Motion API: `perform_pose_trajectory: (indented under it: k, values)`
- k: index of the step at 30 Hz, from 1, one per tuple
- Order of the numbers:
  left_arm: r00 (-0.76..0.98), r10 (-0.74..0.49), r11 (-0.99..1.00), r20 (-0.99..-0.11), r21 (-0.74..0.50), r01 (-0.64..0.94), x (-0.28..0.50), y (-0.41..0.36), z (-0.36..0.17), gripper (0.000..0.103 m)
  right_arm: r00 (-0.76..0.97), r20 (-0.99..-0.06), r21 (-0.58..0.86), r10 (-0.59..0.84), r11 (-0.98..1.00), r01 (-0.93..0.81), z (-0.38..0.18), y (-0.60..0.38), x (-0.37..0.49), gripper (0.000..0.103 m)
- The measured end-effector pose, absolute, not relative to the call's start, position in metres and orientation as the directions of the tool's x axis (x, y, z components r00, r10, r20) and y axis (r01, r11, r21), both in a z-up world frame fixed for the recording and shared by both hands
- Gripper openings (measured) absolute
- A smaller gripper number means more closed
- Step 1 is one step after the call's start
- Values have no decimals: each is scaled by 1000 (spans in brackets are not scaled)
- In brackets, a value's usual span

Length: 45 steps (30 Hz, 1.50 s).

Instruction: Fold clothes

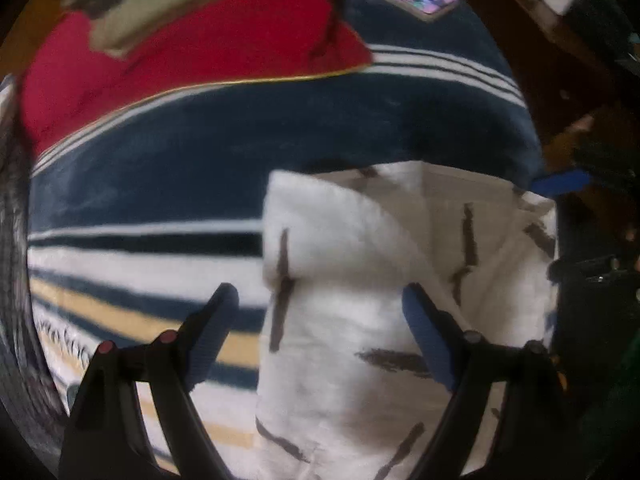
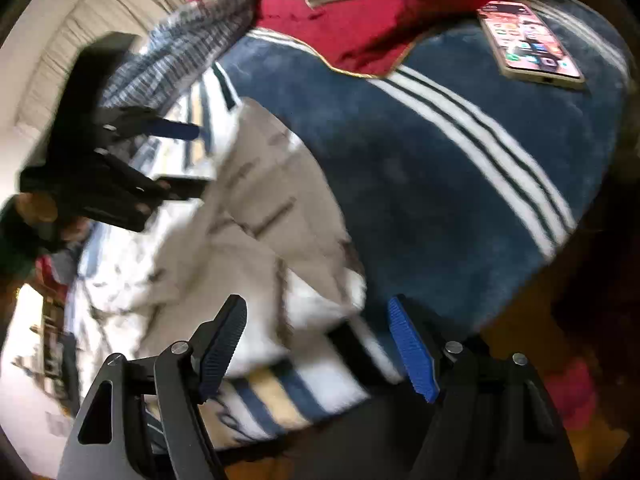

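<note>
A white garment with dark dashes (image 1: pixel 360 264) lies folded on a navy, white and tan striped blanket (image 1: pixel 200 152). My left gripper (image 1: pixel 320 292) hangs over the garment's left edge, pointing down, its jaws wide apart and holding nothing. In the right wrist view the same garment (image 2: pixel 260 220) is a rumpled pale bundle. The left gripper (image 2: pixel 184 156) stands open above its far side there. My right gripper (image 2: pixel 320 312) is open over the garment's near corner and the blanket's edge, nothing between its pads. One blue finger (image 1: pixel 560 184) of it shows at the garment's right.
A red cloth (image 1: pixel 180 52) with a beige and camouflage garment (image 1: pixel 160 0) on it lies at the far end. A phone (image 2: pixel 528 44) with a lit screen rests on the blanket. A blue plaid shirt (image 2: pixel 180 52) lies at the far left. A dark floor (image 2: pixel 580 280) lies beyond the blanket's edge.
</note>
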<state>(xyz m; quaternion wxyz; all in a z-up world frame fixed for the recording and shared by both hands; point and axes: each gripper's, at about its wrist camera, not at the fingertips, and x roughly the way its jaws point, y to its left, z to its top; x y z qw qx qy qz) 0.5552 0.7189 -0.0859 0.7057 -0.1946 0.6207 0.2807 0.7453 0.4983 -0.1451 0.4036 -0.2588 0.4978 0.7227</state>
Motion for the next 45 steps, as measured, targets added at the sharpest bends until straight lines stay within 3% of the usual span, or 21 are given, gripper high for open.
perform_pose_trajectory:
  k: [7,8,9,10,11,12,13,16,24,31,34,35,36,38,42,45]
  values:
    - [96,66,824,-993,0,-567,573,743,-111,75,-488,-801,426,347,-241,-872,-144,503,726,78]
    - [119,66,827,-991,-12,-562,572,743,-109,67,-479,-805,411,350,-254,-876,-144,502,724,76]
    - [141,61,822,-988,-30,-568,570,743,-106,49,-467,-811,393,352,-263,-881,-143,501,723,73]
    - [164,57,817,-985,-48,-574,567,744,-102,39,-453,-818,376,355,-266,-888,-141,500,723,63]
    - [185,53,812,-981,-65,-581,565,745,-99,17,-453,-819,377,353,-266,-887,-141,499,724,50]
    - [200,53,805,-978,-77,-588,563,744,-95,8,-466,-814,391,346,-266,-881,-140,499,725,40]
    - [216,52,798,-975,-89,-596,561,744,-92,8,-483,-809,408,336,-273,-872,-139,498,725,16]
    - [240,56,785,-969,-106,-611,554,735,-85,6,-507,-797,419,329,-303,-856,-130,494,719,8]
    - [369,207,635,-906,-163,-755,462,690,-10,6,-636,-690,503,346,-402,-765,-62,469,696,7]
    - [374,311,423,-874,-225,-878,332,593,16,10,-746,-651,508,144,-647,-568,-15,427,583,7]
    - [270,280,257,-921,-199,-946,282,554,-22,24,-712,-701,461,46,-733,-501,-15,412,512,7]
    - [231,266,179,-936,-188,-966,262,540,-40,44,-686,-727,444,21,-749,-492,-21,407,489,8]
    - [232,263,109,-937,-210,-972,244,529,-51,53,-664,-747,444,-14,-755,-483,-31,403,469,9]
    - [236,263,-31,-935,-252,-967,210,506,-71,53,-590,-805,418,-68,-770,-482,-51,392,442,24]
    - [278,380,-164,-882,-360,-919,172,455,-57,54,-530,-838,421,-131,-773,-474,-64,378,430,25]
    - [280,467,-108,-839,-368,-923,186,426,-23,54,-551,-826,422,-113,-773,-473,-44,382,451,35]
